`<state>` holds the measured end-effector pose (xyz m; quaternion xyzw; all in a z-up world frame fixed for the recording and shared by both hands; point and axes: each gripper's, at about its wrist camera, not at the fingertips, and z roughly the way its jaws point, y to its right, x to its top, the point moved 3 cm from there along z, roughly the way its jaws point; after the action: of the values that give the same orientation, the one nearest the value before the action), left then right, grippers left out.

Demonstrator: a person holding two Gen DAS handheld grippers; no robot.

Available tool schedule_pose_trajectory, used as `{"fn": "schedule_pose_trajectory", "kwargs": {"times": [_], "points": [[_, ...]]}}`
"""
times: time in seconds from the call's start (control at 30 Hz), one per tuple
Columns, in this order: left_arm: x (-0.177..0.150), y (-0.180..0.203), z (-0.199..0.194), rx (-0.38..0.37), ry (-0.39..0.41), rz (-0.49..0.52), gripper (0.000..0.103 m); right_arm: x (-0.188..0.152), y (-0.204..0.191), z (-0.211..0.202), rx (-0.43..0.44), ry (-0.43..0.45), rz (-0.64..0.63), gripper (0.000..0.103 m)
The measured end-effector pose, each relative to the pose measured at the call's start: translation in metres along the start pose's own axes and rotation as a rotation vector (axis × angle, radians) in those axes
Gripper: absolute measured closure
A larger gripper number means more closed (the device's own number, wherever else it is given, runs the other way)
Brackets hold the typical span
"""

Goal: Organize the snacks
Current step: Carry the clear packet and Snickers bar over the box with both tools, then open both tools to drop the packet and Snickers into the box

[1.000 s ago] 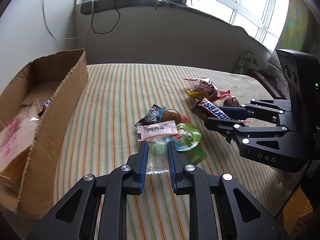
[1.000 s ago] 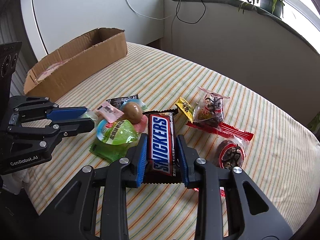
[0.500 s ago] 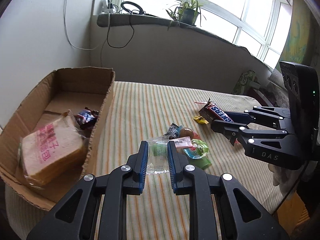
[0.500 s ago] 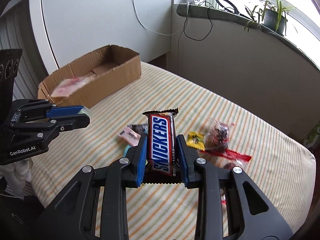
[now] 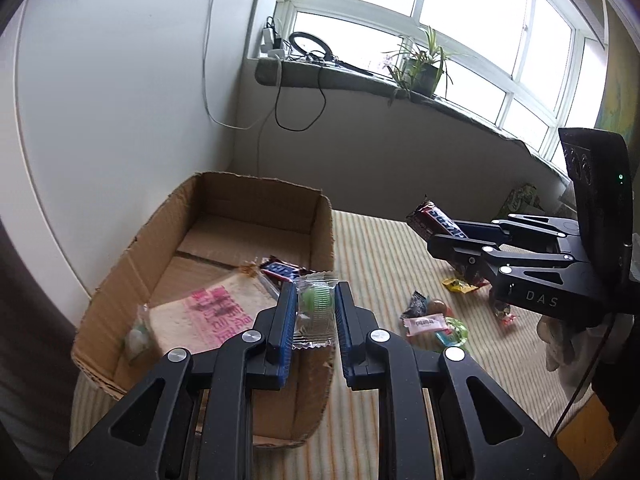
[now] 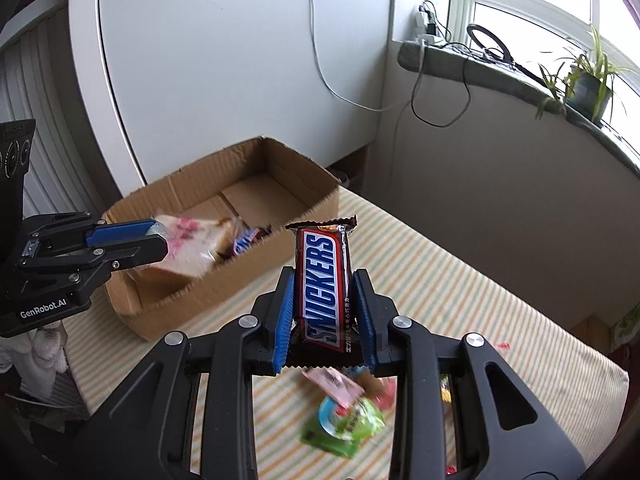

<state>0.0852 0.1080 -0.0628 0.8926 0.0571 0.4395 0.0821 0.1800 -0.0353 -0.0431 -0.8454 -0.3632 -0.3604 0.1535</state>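
Now our left gripper [image 5: 316,312] clamps a clear-wrapped green candy [image 5: 316,304] above the open cardboard box [image 5: 224,240]; our right gripper [image 6: 325,312] grips a brown Snickers bar [image 6: 325,280].

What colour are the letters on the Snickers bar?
Blue on a white panel, on the Snickers bar; right wrist view.

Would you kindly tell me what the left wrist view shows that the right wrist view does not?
Only the left wrist view shows the clear packet with a green sweet clamped in the left gripper. Only the right wrist view shows the Snickers bar face-on in the right gripper. Both show the cardboard box holding wrapped bread, and the striped cloth.
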Motion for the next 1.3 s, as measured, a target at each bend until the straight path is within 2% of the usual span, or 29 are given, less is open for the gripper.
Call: {"fn": "schedule_pose_trajectory", "kwargs": {"times": [0.33, 0.53, 0.83, 1.23, 1.27, 1.3], "points": [[0.025, -0.050, 0.003, 0.043, 0.021, -0.053, 0.085, 0.047, -0.031, 0.029, 0.042, 0.004, -0.035, 0.073], [0.031, -0.063, 0.013, 0.060, 0.011, -0.055, 0.085, 0.065, -0.045, 0.059, 0.052, -0.023, -0.048, 0.073], [0.033, -0.071, 0.029, 0.090, -0.010, -0.073, 0.085, 0.072, -0.047, 0.100, 0.062, -0.077, -0.026, 0.073], [0.034, -0.076, 0.037, 0.117, -0.030, -0.077, 0.084, 0.074, -0.053, 0.114, 0.079, -0.097, -0.026, 0.073], [0.034, -0.077, 0.036, 0.122, -0.028, -0.080, 0.084, 0.074, -0.053, 0.113, 0.074, -0.094, -0.026, 0.067], [0.035, -0.078, 0.035, 0.129, -0.025, -0.084, 0.082, 0.075, -0.053, 0.112, 0.070, -0.091, -0.025, 0.056]]}}
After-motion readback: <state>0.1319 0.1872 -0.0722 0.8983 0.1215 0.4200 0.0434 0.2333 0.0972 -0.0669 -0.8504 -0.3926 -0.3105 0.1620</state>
